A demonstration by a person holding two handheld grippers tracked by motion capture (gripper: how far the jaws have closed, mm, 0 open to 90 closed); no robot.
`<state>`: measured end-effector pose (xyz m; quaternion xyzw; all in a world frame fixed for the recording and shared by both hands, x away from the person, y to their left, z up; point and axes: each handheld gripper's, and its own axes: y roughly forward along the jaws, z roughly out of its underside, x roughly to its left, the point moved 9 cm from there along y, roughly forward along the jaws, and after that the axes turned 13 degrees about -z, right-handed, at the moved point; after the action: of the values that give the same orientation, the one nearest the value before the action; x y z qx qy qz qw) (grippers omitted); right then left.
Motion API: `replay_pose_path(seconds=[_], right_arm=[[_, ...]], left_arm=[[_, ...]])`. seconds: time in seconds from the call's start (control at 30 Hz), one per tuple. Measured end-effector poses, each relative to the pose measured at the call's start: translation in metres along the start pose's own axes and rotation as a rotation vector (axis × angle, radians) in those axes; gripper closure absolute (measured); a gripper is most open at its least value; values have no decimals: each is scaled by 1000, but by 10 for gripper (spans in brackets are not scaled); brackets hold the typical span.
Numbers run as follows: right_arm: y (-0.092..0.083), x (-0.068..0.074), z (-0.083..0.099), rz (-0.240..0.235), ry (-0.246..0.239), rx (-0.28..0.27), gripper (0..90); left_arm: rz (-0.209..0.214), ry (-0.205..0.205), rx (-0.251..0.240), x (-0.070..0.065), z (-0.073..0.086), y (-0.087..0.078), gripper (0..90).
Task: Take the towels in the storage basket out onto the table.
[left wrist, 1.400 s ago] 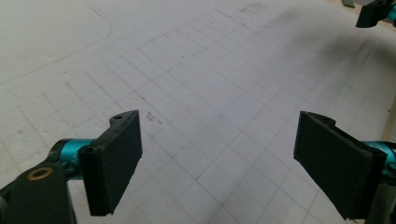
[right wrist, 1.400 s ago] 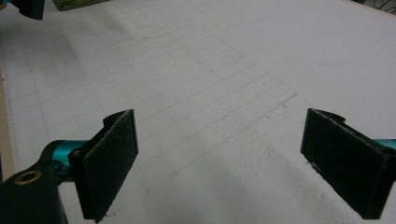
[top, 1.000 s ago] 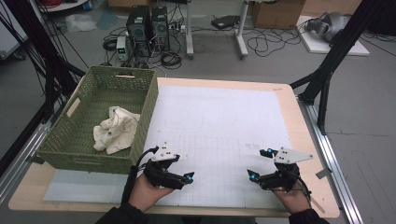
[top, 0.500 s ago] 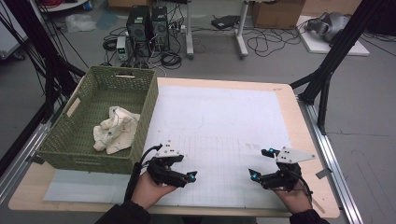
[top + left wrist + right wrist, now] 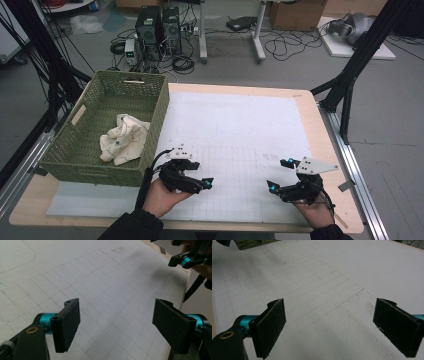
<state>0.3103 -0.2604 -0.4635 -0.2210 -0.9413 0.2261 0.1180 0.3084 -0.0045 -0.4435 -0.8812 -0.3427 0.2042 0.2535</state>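
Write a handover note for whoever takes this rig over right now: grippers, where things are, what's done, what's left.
Left gripper: open, nothing between the jaws, over the gridded mat beside the basket.
Right gripper: open, nothing between the jaws, over the mat's near right part.
Cloth: crumpled, lying inside the green basket at the table's left.
Done: cloth sits in the basket.
Left: probably nothing; both grippers are clear of it.

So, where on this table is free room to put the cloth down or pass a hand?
The white mat is bare from the basket across to its right edge, and between the left claw and right claw. Crowded: the basket's floor right of middle, where the cloth lies, and the near edge, taken by both hands.
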Motion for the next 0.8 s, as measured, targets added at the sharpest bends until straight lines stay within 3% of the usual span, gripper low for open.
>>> replay_pose_path(seconds=[0.23, 0.57, 0.8], right_arm=[[0, 0, -1, -2, -1, -4, 102], [-1, -1, -2, -5, 0, -9, 102], [0, -2, -1, -6, 3, -8, 102]], left_arm=[[92, -72, -35, -3, -23, -12, 232], [130, -104, -64, 2, -50, -29, 259], [178, -115, -24, -2, -60, -35, 254]])
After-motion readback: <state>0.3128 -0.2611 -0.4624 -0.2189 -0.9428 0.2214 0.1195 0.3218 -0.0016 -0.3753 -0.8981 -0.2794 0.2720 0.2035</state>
